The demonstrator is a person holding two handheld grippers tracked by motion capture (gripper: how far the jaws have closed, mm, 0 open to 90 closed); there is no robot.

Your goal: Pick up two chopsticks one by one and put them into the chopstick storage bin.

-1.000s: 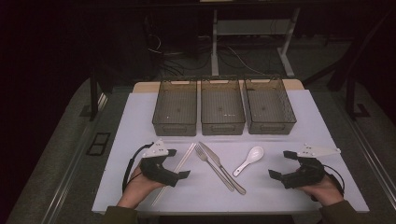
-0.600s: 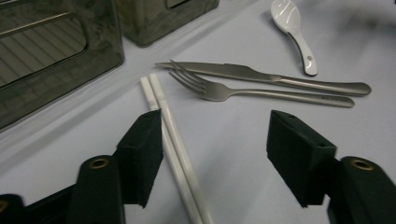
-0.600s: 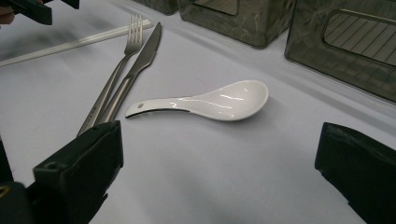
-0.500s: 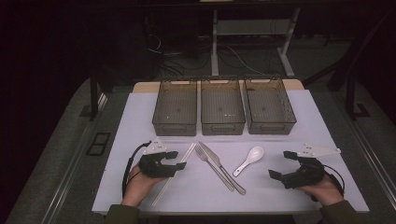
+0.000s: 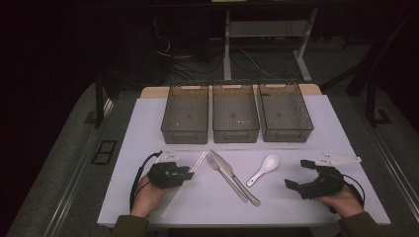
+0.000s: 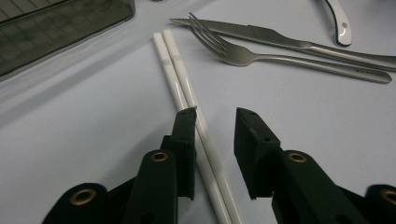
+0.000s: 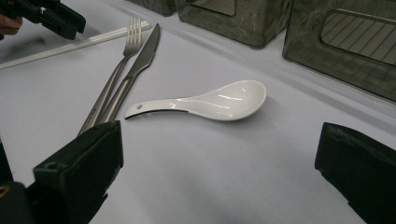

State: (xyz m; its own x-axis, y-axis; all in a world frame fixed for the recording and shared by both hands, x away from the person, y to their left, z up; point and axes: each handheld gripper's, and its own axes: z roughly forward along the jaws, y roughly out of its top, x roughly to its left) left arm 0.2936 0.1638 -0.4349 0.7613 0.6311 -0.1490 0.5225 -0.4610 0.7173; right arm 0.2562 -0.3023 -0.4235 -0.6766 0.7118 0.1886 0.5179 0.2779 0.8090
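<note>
Chopsticks [image 6: 180, 79] look glossy smooth white plastic, spoon [image 7: 219, 100] glossy white, ceramic-like, fork [image 6: 261, 53] & knife [image 6: 280, 38] brushed metal w/ soft sheen, bins [image 5: 235, 112] smoky see-through plastic, tabletop [image 5: 306, 197] matt pale sheet, left tongs [image 6: 215, 126] matt black plastic w/ brass-coloured inserts.

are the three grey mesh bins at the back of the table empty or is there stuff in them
Empty. In the high view, the left grey mesh bin, the middle bin and the right bin show only bare mesh floors.
</note>
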